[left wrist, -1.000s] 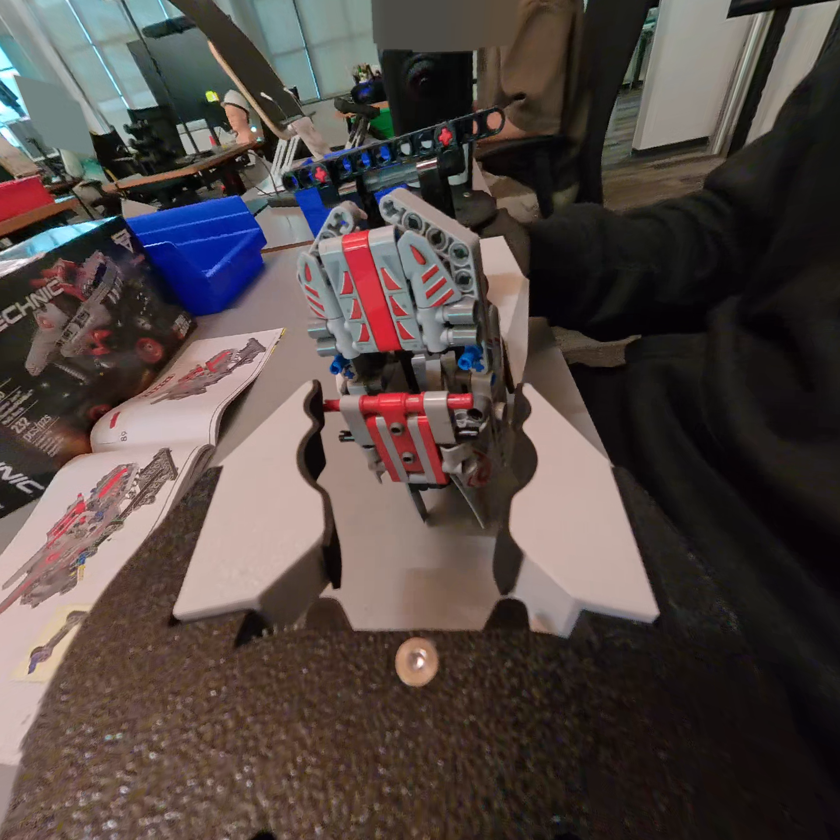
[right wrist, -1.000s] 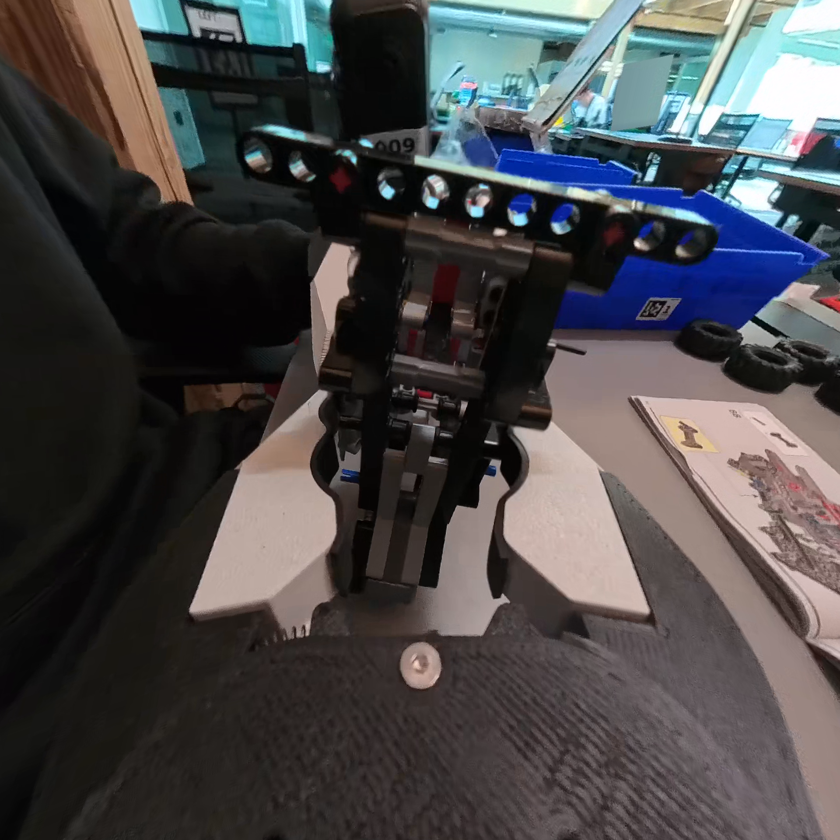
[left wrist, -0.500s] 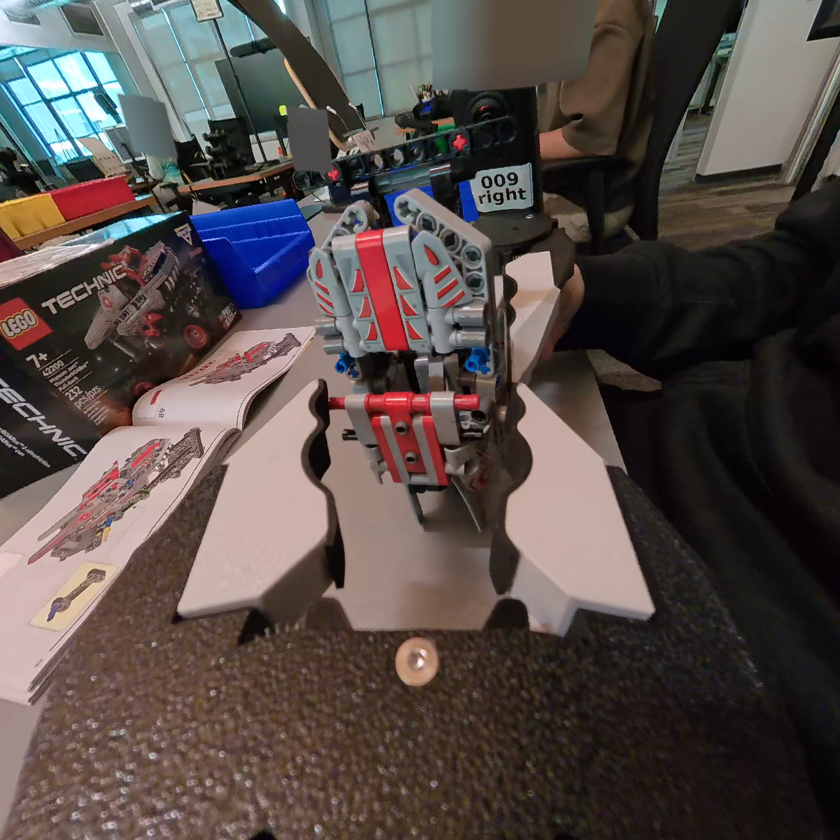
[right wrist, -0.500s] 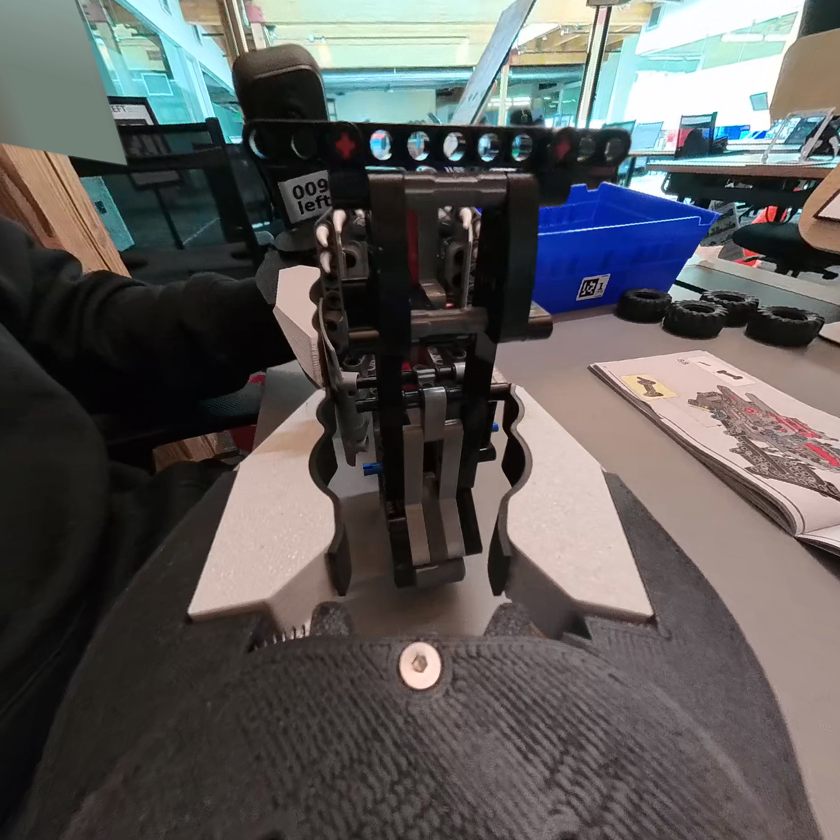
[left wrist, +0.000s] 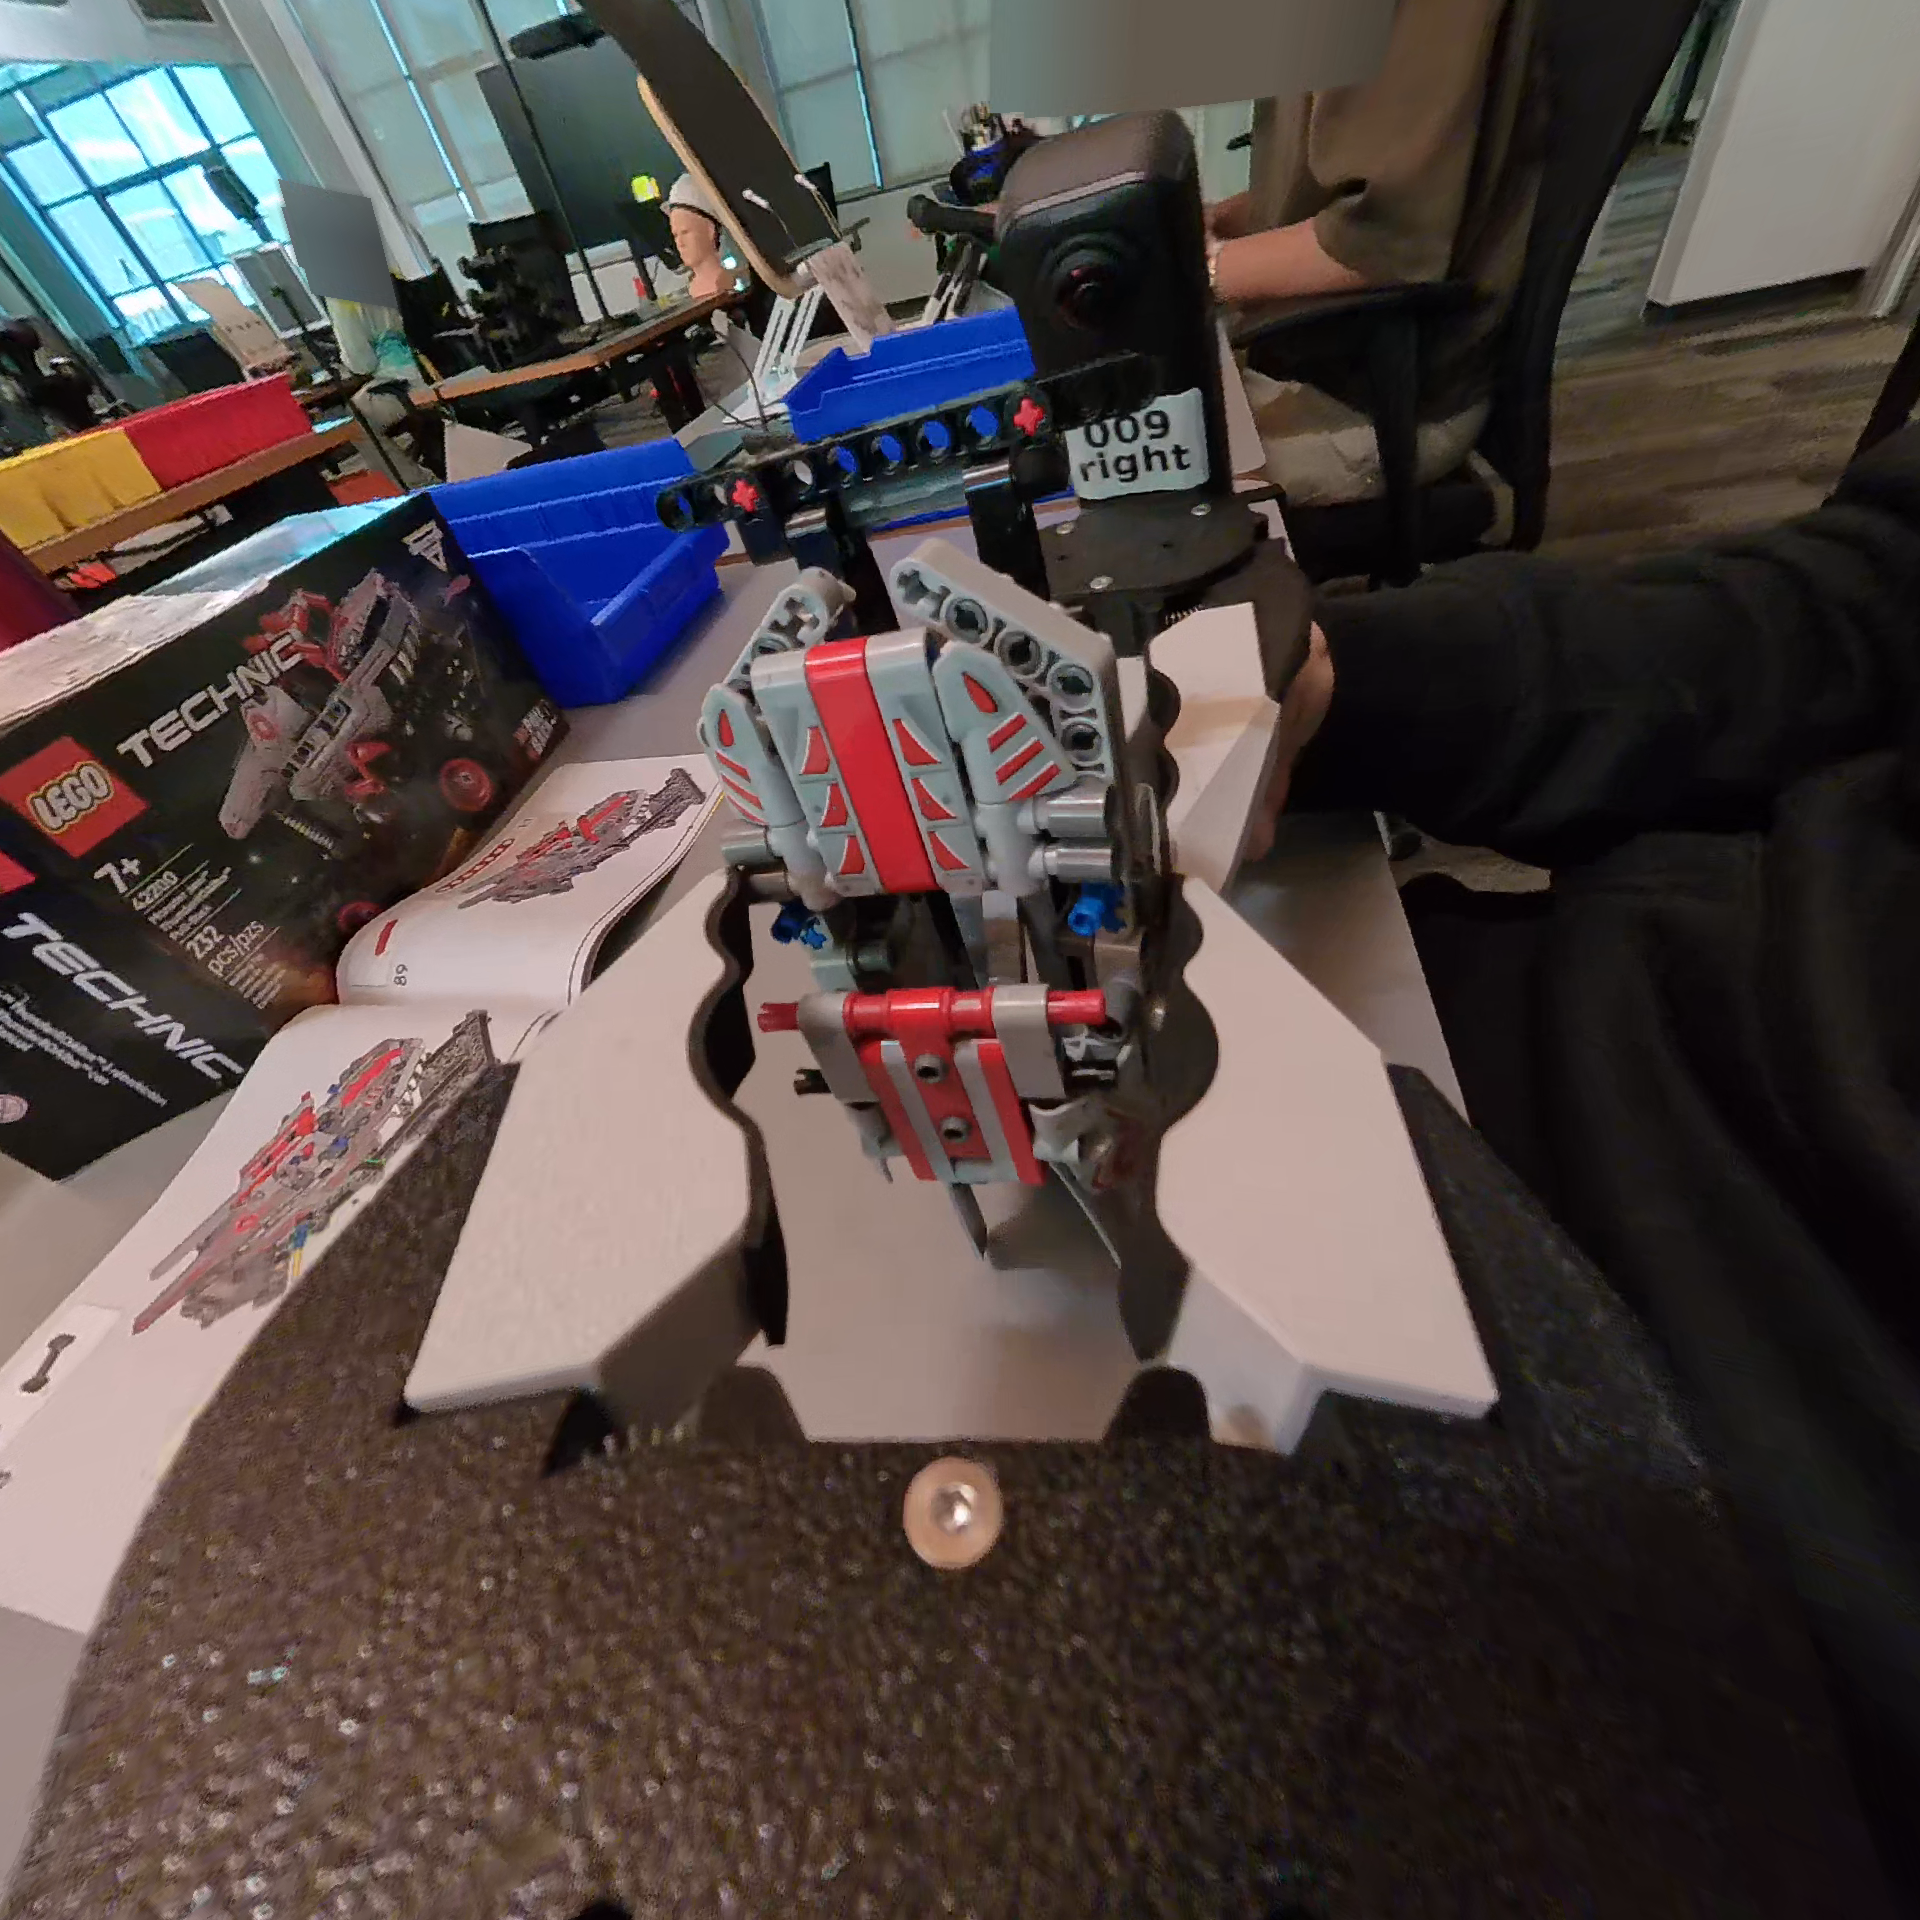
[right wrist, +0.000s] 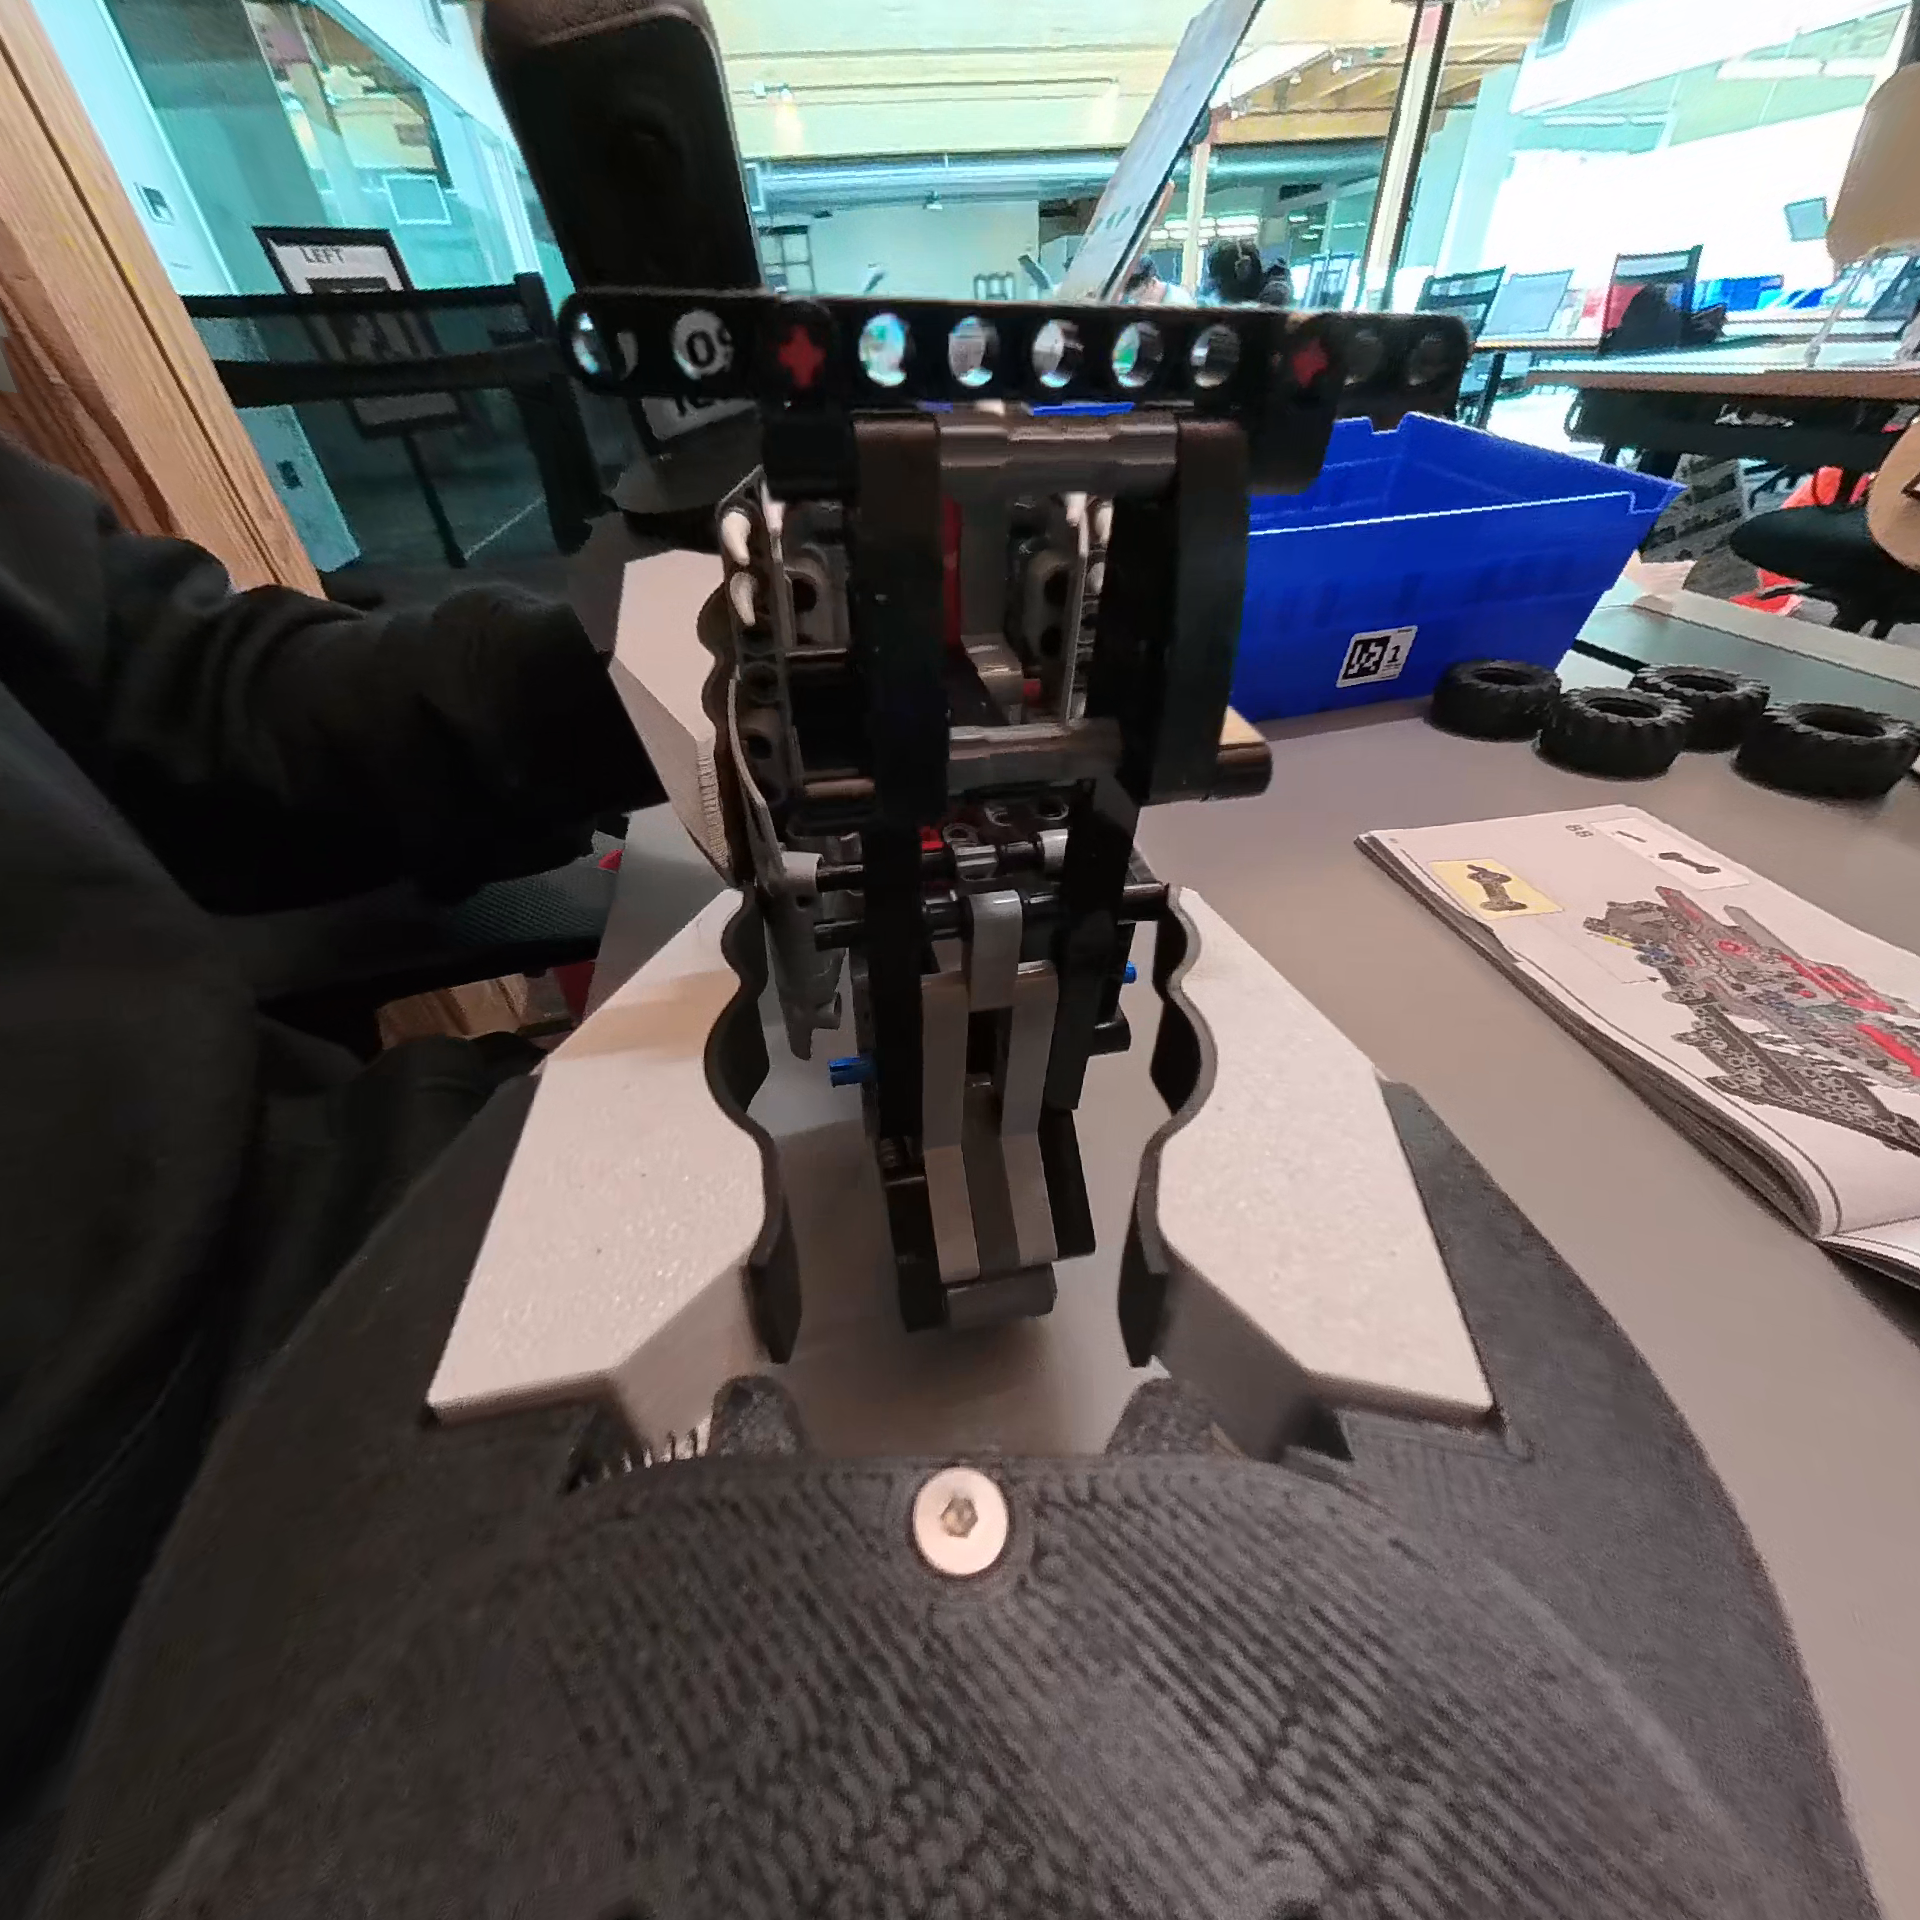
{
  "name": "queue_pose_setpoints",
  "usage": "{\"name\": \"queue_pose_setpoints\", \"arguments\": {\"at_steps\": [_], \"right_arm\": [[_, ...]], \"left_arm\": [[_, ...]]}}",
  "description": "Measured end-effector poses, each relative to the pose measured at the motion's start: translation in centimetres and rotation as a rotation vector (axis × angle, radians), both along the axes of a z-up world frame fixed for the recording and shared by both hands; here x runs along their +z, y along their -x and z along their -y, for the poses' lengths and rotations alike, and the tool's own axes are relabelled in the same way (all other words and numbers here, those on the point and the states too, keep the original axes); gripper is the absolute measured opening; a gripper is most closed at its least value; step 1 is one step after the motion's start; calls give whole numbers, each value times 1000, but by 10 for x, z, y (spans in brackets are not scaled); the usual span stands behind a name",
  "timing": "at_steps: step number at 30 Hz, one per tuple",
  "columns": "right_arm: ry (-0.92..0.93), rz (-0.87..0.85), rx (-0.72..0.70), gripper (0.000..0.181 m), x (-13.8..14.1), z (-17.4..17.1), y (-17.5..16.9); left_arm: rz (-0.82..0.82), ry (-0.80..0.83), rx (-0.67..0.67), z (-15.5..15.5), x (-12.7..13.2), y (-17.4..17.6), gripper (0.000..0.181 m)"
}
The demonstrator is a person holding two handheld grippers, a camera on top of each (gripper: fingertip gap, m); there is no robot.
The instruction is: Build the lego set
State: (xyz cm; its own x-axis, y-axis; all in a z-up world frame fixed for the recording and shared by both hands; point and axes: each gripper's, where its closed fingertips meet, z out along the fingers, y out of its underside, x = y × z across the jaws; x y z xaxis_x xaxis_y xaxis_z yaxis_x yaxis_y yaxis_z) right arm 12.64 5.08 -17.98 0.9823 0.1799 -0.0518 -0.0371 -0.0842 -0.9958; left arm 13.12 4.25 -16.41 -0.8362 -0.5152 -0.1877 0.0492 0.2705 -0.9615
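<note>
The lego model (left wrist: 914, 894) stands upright above the tabletop (right wrist: 1403, 935), clamped between both claws: left claw (left wrist: 951, 1039) grips its red-grey front, right claw (right wrist: 961, 1081) its black back

1. Your grey-and-red plastic lego model (left wrist: 914, 831) looks smooth and glossy.
2. The white claw fingers (right wrist: 613, 1195) look matt and grainy.
3. The open paper instruction booklet (right wrist: 1704, 997) and smooth grey table (right wrist: 1403, 935) look matt.
</note>
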Motion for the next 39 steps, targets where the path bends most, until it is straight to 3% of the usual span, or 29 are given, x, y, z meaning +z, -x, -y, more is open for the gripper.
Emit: {"name": "queue_pose_setpoints", "arguments": {"at_steps": [11, 39], "right_arm": [[20, 48, -29, 75, -4, -5, -1], [24, 30, -52, 76, -3, -11, -4]], "left_arm": [[-1, 37, 84, -2, -1, 0, 75], [-82, 28, 136, -8, 0, -6, 76]]}}
